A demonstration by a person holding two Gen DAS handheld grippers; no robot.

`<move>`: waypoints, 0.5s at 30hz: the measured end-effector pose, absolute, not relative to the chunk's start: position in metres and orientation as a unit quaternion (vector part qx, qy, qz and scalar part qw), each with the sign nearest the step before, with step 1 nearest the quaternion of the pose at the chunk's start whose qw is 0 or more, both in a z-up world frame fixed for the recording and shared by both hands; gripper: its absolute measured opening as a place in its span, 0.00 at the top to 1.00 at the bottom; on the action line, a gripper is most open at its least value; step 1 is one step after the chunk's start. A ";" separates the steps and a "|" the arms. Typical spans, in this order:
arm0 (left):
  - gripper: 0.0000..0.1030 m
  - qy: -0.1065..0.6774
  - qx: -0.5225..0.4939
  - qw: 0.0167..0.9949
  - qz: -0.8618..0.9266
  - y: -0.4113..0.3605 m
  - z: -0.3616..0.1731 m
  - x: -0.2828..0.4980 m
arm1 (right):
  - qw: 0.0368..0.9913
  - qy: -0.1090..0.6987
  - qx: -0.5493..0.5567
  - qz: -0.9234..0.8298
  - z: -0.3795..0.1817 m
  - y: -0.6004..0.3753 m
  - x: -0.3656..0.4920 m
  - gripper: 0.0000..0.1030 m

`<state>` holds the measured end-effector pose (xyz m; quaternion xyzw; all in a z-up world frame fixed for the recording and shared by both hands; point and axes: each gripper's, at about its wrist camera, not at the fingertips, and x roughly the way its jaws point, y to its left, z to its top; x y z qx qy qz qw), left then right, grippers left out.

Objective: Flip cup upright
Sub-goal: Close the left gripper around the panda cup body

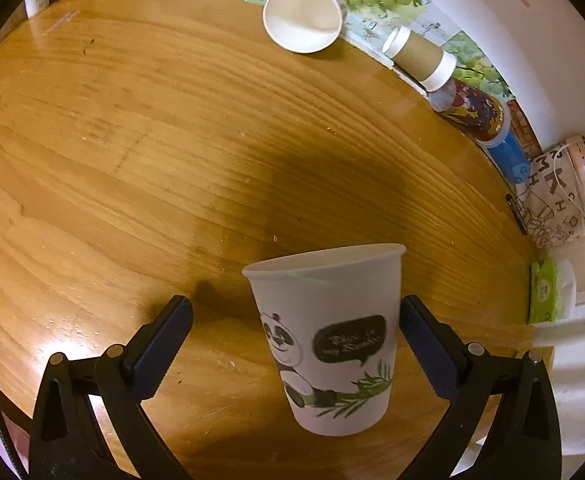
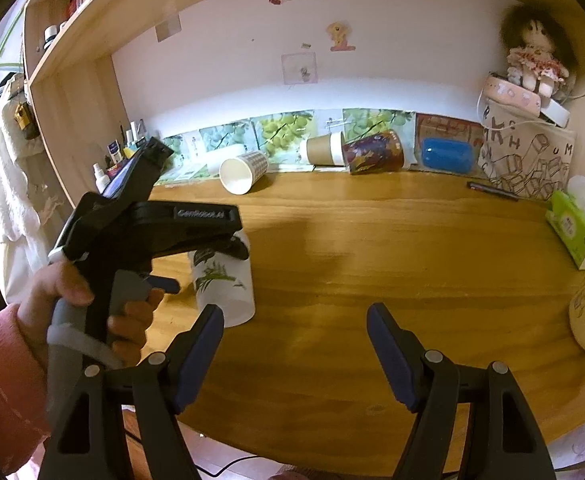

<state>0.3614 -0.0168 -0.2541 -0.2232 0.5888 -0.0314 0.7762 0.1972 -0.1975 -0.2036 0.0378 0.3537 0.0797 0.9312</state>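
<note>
Standing upright, tapered paper panda cup [image 1: 328,340] between seemingly open left tongs [image 1: 296,320].

I'm at a wooden desk [image 2: 372,248] in a home bedroom or study. A rag doll [image 2: 536,56] sits in the corner, cartoon stickers [image 2: 341,37] dot the wall, and a tissue pack [image 2: 572,228] lies nearby.

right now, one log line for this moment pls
panda cup: upright on table, rim up | left gripper: open, fingers either side of cup, not clamping | right gripper: open, holding nothing | checkered cup: on its side
</note>
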 end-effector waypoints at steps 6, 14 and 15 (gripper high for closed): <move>0.01 0.595 -0.231 0.769 -0.029 -0.018 -0.257 0.371 | 0.928 0.362 0.041 0.081 -0.208 -0.194 0.193 0.27; 0.07 0.603 -0.229 0.764 -0.032 -0.021 -0.257 0.382 | 0.927 0.366 0.048 0.070 -0.208 -0.197 0.192 0.27; 0.07 0.604 -0.229 0.763 -0.031 -0.022 -0.257 0.384 | 0.927 0.366 0.050 0.068 -0.208 -0.197 0.191 0.27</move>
